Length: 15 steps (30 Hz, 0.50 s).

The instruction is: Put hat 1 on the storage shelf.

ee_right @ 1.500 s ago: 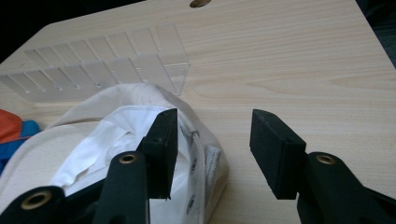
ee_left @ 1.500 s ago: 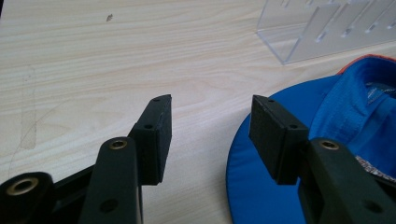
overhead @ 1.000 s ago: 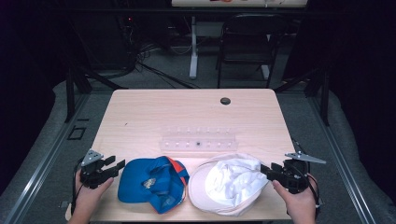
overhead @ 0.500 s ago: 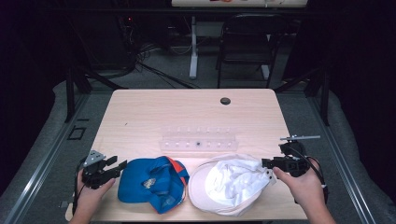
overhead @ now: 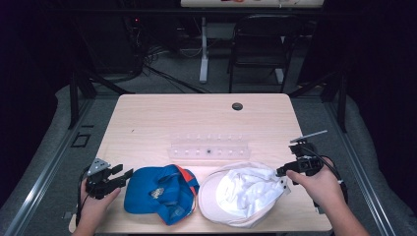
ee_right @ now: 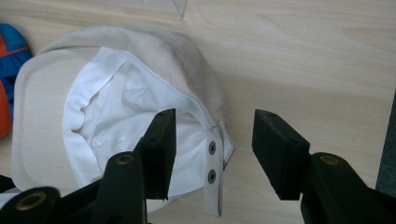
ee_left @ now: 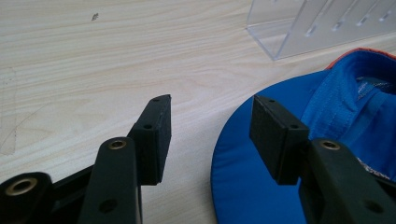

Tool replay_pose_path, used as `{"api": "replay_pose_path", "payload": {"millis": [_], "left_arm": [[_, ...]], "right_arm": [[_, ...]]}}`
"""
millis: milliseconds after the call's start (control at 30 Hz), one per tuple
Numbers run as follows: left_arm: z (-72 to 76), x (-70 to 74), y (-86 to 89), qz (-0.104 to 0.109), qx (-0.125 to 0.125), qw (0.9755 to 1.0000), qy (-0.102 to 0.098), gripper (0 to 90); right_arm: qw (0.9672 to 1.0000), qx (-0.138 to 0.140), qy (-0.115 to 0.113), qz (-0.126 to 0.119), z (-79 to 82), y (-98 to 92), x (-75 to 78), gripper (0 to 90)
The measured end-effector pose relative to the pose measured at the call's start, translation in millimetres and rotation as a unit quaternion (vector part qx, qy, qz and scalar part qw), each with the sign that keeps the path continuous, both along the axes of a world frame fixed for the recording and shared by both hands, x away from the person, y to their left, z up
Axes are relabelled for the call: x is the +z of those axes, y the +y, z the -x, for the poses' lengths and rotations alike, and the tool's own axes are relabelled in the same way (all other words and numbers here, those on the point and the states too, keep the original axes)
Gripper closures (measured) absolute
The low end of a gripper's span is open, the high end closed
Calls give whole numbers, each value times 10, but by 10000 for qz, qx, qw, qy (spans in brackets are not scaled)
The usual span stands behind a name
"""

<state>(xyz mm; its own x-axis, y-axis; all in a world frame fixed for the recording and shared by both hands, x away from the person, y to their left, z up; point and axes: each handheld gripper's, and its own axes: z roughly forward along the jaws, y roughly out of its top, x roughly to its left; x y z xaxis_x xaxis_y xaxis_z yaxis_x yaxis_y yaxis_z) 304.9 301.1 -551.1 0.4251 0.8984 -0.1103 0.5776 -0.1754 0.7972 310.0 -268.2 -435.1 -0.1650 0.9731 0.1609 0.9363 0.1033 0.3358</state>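
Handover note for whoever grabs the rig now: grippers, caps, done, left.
Left gripper: open, jaws at the brim edge of the blue cap, nothing held.
Right gripper: open, over the snap strap at the back of the white cap, nothing held.
Both caps lie upside down, side by side at the near edge of the table. A clear plastic rack sits just behind them.
Done: neither cap gripped or lifted.
Left: probably close on each cap, then move it; the destination isn't evident.
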Motion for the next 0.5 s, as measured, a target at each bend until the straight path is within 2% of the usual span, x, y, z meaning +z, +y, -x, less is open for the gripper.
{"api": "replay_pose_path", "payload": {"millis": [33, 133, 200, 233, 500], "left_arm": [[-1, 0, 5, -6, 16, 10000, 10, 493], [-2, 6, 11, -26, -3, 10000, 68, 492], [-2, 6, 10, -31, -4, 10000, 66, 492], [-3, -2, 1, -10, 21, 10000, 10, 491], [-4, 3, 11, -35, 2, 10000, 61, 491]], "right_arm": [[9999, -27, 113, 72, -9, 10, -32, 501], [9997, 38, 221, 102, -22, 11, -66, 496], [9996, 19, 218, 182, -26, 29, -107, 495], [9992, 75, 303, 246, -38, 33, -138, 495], [9985, 57, 494, 231, -83, 50, -237, 495]]}}
